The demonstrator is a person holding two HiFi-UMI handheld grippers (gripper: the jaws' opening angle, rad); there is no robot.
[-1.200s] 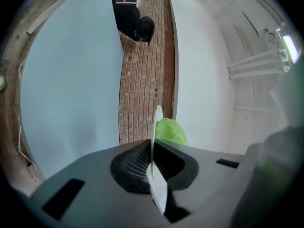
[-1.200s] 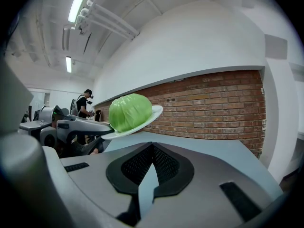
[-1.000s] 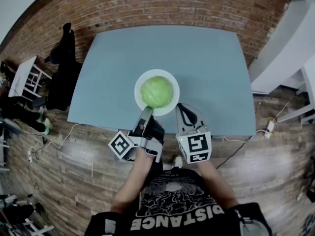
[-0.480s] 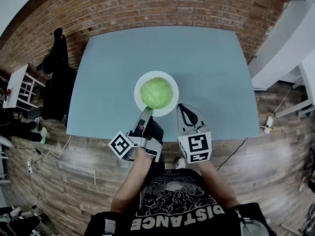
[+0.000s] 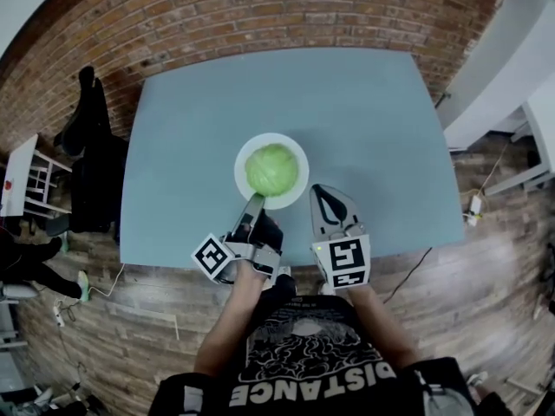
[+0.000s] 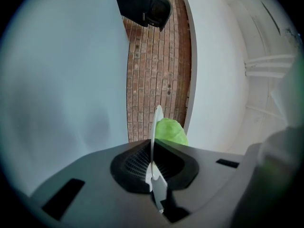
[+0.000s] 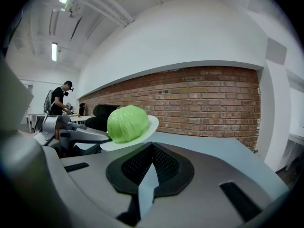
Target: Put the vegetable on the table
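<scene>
The cabbage (image 5: 271, 169) looks smooth and faintly glossy on a smooth white plate (image 5: 298, 188), the table (image 5: 364, 120) is matt blue-grey, the far wall (image 5: 260, 16) rough red brick, the floor (image 5: 130, 319) shiny wood planks, and the right gripper (image 5: 321, 189) matt grey plastic with black ribbed pads (image 7: 134, 167).

The only word you can read sits on your own black T-shirt (image 5: 305, 367), bottom centre of the head view: "DISTANCE" in pale capitals, curving beneath a pale graphic print. Your left marker cube (image 5: 213, 256) and right marker cube (image 5: 345, 263) carry black-and-white square patterns only, with no letters or numbers.
</scene>
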